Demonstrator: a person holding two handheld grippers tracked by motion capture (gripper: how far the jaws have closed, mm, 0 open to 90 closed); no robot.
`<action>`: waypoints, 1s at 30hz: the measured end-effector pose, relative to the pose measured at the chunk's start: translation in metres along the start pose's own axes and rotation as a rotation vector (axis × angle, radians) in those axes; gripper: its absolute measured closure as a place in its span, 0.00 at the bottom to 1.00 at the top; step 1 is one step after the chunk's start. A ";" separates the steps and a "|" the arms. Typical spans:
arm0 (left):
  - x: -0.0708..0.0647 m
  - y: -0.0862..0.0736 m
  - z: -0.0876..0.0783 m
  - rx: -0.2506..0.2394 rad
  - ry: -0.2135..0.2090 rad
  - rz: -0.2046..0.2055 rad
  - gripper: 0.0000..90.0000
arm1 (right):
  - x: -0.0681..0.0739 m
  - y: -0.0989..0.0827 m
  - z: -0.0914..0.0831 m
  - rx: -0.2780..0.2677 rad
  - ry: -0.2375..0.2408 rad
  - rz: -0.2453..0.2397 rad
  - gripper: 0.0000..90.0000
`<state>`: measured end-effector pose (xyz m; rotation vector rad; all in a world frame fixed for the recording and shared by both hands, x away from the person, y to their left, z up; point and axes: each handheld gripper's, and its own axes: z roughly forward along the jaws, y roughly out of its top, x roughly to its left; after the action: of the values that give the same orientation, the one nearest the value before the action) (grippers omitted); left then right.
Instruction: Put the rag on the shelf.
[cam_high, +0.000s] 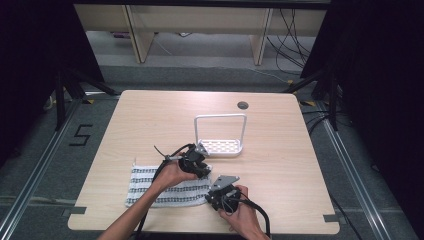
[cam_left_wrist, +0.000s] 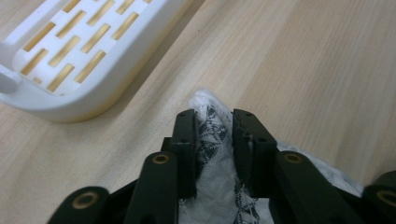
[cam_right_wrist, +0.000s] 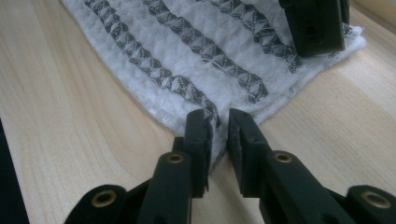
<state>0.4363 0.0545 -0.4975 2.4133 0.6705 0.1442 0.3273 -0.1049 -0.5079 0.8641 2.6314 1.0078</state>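
Left gripper (cam_left_wrist: 214, 122) pinches a bunched corner of the striped cloth (cam_left_wrist: 212, 140) beside the white rack (cam_left_wrist: 70, 100). Right gripper (cam_right_wrist: 219, 122) clamps the cloth's near corner; from above both corners hide under the hands

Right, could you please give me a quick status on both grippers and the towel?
Left gripper shut on towel corner near the white rack. Right gripper pinching the towel's near corner. Towel flat on table. Nothing in the way.
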 end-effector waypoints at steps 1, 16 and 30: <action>-0.001 0.000 0.000 -0.005 -0.007 -0.001 0.81 | -0.001 0.000 -0.001 0.010 0.011 0.002 0.89; -0.002 0.002 -0.017 -0.039 0.023 0.031 0.94 | -0.010 0.002 -0.006 -0.041 0.039 0.041 0.97; -0.002 0.011 -0.062 -0.192 0.083 -0.131 0.93 | -0.028 0.018 -0.036 -0.104 0.031 0.058 0.98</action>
<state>0.4236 0.0800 -0.4413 2.1831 0.8114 0.2439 0.3447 -0.1297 -0.4699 0.9128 2.5662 1.1698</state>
